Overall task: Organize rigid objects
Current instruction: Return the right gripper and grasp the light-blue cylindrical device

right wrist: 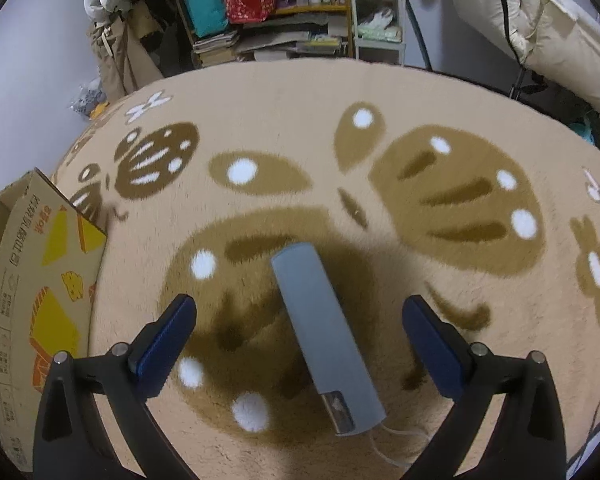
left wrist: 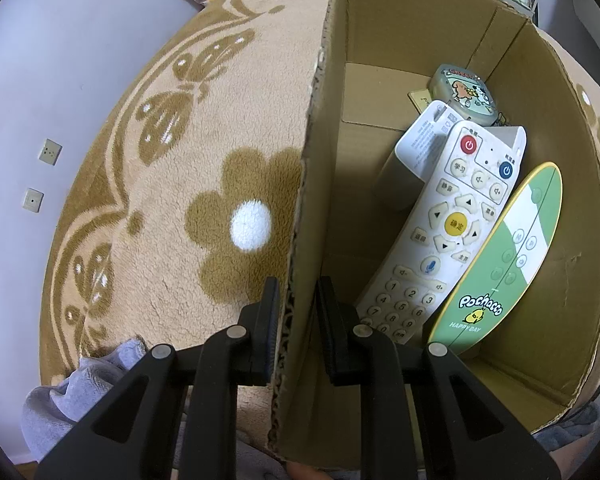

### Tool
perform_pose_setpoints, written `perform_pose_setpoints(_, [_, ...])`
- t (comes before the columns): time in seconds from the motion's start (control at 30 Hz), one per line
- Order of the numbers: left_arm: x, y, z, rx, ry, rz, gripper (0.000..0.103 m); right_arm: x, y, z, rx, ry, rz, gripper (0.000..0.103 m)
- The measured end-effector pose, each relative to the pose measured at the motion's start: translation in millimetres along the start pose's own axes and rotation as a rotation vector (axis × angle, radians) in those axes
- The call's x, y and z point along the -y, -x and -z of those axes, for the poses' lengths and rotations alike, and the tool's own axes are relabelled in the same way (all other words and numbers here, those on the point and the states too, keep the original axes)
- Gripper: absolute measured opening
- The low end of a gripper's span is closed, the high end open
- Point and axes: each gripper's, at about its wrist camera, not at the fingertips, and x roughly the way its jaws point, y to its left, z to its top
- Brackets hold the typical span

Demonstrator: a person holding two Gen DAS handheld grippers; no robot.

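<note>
Progress of the sorting task, seen from both wrist cameras. In the left wrist view the left gripper (left wrist: 298,316) straddles the near wall of the cardboard box (left wrist: 540,220), one finger outside and one inside, the pads pressed close on either side of the corrugated edge; it appears to be pinching the wall and steadying the box, though full contact on the inner pad cannot be confirmed. Already inside the box, toward 2 o'clock from the gripper, lie a white remote control (left wrist: 432,236), a green oval device (left wrist: 508,256) leaning at its 3 o'clock side against the box wall, a pale flat item (left wrist: 420,140) partly under the remote's top end, and a round printed case (left wrist: 466,94) at 12 o'clock from the remote, in the far corner. In the right wrist view the right gripper (right wrist: 300,332) is spread wide above the butterfly-patterned rug (right wrist: 300,120), holding nothing; a grey bar-shaped object (right wrist: 324,332) lies on the rug between the fingers but touches neither, its long axis running from 11 to 5 o'clock, with a thin white cord trailing from its near end. The box stands at 9 o'clock from this object. Judged status: several items are stowed; the grey object at least remains to be grasped and moved to the box. No other loose items show on the rug.
</note>
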Motion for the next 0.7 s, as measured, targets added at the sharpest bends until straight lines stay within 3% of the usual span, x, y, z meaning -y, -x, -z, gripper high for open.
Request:
perform_pose_setpoints(0.1, [0, 0, 0, 0.001, -0.003, -0.004, 0.019, -1, -11, 3, -0.053, 0.008, -0.016, 0.086])
perform_pose_setpoints(0.3, [1, 0, 0, 0.001, -0.003, -0.003, 0.019, 1, -16, 9, -0.071, 0.023, 0.021, 0.07])
perform_pose_setpoints(0.5, [1, 0, 0, 0.0, -0.001, -0.001, 0.019, 11, -13, 10, -0.071, -0.018, 0.054, 0.045])
perform_pose_setpoints(0.7, [0, 0, -1, 0.0, 0.0, 0.0, 0.019, 8, -9, 14, -0.051, 0.006, 0.09, 0.038])
